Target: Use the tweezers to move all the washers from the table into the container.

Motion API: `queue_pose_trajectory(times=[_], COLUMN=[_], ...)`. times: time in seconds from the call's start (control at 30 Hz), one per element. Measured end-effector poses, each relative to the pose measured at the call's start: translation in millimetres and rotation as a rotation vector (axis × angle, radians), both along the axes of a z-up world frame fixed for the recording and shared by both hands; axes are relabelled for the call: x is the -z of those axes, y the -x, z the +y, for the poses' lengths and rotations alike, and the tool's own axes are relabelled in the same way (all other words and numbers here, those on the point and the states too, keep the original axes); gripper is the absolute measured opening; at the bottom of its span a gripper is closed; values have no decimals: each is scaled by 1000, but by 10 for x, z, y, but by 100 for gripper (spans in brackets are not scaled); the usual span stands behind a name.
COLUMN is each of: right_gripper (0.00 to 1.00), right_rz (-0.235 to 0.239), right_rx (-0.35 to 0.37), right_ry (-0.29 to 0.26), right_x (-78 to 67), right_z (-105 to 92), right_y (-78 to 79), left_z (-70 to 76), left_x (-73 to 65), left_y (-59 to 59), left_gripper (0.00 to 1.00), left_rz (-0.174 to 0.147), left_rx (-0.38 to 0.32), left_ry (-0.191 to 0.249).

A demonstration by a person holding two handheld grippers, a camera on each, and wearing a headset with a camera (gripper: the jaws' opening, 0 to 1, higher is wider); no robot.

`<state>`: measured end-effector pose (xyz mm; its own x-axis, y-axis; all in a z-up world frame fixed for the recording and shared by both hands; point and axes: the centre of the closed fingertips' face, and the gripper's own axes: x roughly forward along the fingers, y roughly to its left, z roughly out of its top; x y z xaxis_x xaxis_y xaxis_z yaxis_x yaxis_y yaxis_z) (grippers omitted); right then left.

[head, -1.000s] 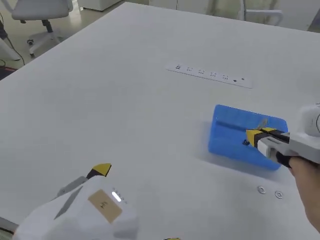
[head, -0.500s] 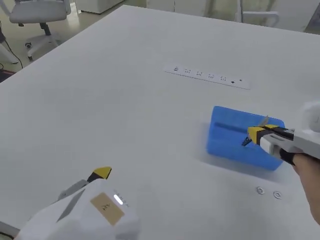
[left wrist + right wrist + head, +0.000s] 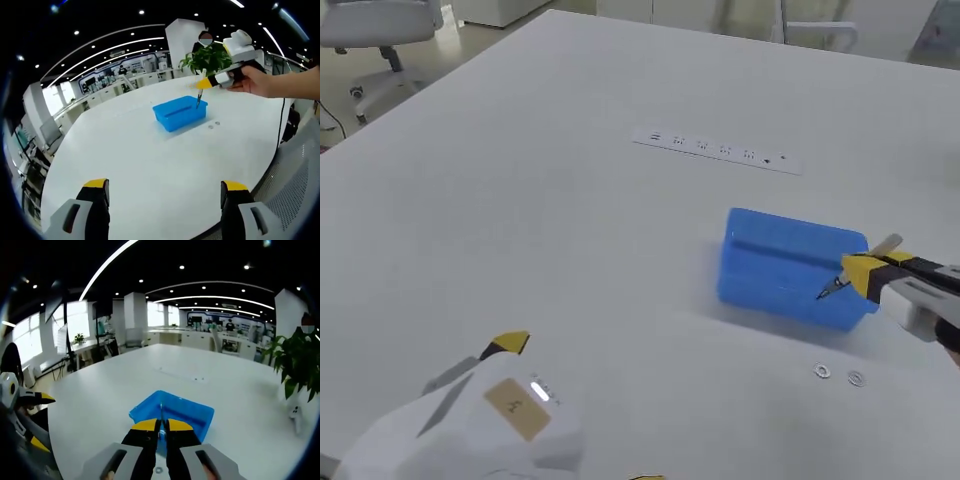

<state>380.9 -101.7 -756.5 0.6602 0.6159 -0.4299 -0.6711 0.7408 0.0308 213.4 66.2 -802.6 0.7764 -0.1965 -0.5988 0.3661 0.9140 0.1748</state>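
one worktop carries the blue container toward 3 o'clock; your right claw, clamping the tweezers, has drawn back to its 4 o'clock rim; left claw wide; two washers still wait at 5 o'clock.

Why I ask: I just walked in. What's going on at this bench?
A person holds a claw in each hand. The right claw is shut on tweezers, whose tips hang over the blue container. Two washers lie on the table just beside it, not yet picked up. The left claw is open and hovers idle over the table, nearer the person.
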Motion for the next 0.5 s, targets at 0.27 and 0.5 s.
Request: queue_pose_trajectory(times=[0.27,0.5], right_gripper=[2,2], right_rz=[47,86], right_rx=[3,15], right_ry=[48,69], right_x=[267,478], right_z=[-91,-121], right_y=[154,214], left_z=[-10,3], left_x=[-5,-4], left_y=[0,-1], left_gripper=[94,94], left_rz=[0,2], left_rx=[2,-4], left_ry=[2,0])
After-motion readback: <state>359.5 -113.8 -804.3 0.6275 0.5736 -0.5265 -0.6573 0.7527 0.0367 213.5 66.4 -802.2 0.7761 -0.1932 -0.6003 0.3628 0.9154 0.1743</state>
